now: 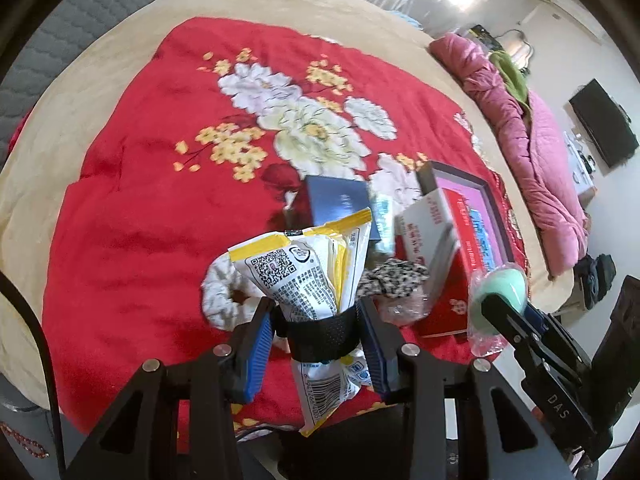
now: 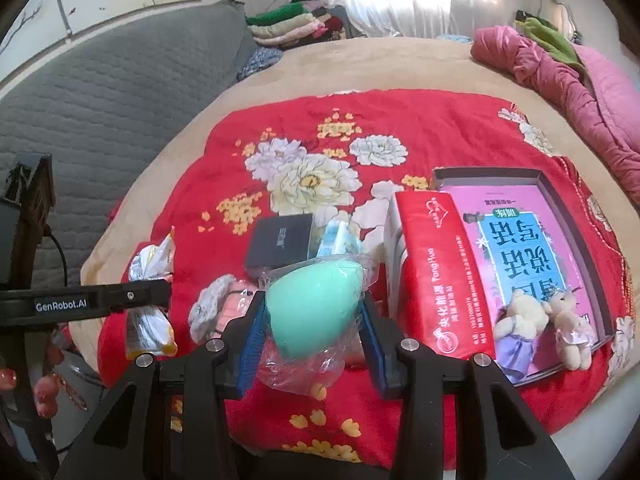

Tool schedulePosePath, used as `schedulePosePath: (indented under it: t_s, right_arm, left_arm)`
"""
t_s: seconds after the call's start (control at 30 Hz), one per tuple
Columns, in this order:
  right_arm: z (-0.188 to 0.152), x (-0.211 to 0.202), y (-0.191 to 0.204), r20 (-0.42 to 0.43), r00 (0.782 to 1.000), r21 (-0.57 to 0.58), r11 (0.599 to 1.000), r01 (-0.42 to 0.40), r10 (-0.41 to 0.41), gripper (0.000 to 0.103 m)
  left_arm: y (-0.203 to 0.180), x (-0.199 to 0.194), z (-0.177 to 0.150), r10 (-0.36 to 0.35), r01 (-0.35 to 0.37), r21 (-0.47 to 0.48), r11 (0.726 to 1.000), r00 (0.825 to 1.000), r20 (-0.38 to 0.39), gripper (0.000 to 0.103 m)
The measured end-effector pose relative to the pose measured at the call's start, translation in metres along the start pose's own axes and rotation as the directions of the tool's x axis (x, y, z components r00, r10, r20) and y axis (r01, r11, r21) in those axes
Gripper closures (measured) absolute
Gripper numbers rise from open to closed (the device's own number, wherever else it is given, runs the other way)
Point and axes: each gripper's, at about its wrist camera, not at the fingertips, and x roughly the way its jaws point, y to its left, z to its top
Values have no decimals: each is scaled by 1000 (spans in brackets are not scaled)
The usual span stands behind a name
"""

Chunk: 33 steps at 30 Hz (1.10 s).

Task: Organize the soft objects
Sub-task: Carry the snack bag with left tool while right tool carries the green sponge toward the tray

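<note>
My left gripper (image 1: pixel 316 320) is shut on a white and yellow snack packet (image 1: pixel 308 272), held above the red floral cloth (image 1: pixel 160 220); the packet also shows in the right wrist view (image 2: pixel 150 280). My right gripper (image 2: pixel 312 316) is shut on a mint green egg-shaped sponge in clear plastic wrap (image 2: pixel 312 304), also seen in the left wrist view (image 1: pixel 500 292). A white knitted scrunchie (image 1: pixel 220 292) and a speckled black-and-white scrunchie (image 1: pixel 392 276) lie below the packet. An open box tray (image 2: pixel 560 184) holds a pink book and two small teddy bears (image 2: pixel 540 320).
A red and white tissue pack (image 2: pixel 436 272) leans against the tray. A dark blue box (image 2: pixel 280 244) and a light blue packet (image 2: pixel 340 240) lie behind the sponge. A pink quilt (image 2: pixel 580 80) lies at the far right, folded clothes (image 2: pixel 288 24) at the back, a grey mat (image 2: pixel 100 100) left.
</note>
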Motion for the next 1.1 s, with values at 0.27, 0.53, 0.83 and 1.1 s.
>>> schedulePosePath:
  t_s: [0.27, 0.53, 0.83, 1.1]
  right_arm:
    - [7, -23, -17, 47, 999, 38, 999, 16, -18, 58]
    - [11, -48, -50, 94, 993, 97, 993, 62, -72, 58]
    - [12, -74, -92, 134, 979, 165, 978, 130, -153, 58]
    - [11, -97, -136, 157, 964, 247, 954, 171, -214, 58]
  left_arm:
    - [-36, -10, 3, -23, 21, 61, 998, 999, 24, 61]
    - [-75, -11, 5, -50, 46, 127, 991, 998, 30, 61]
    - [-134, -1, 12, -88, 82, 226, 971, 996, 17, 61]
    - [-186, 15, 14, -112, 110, 312, 944, 994, -11, 61]
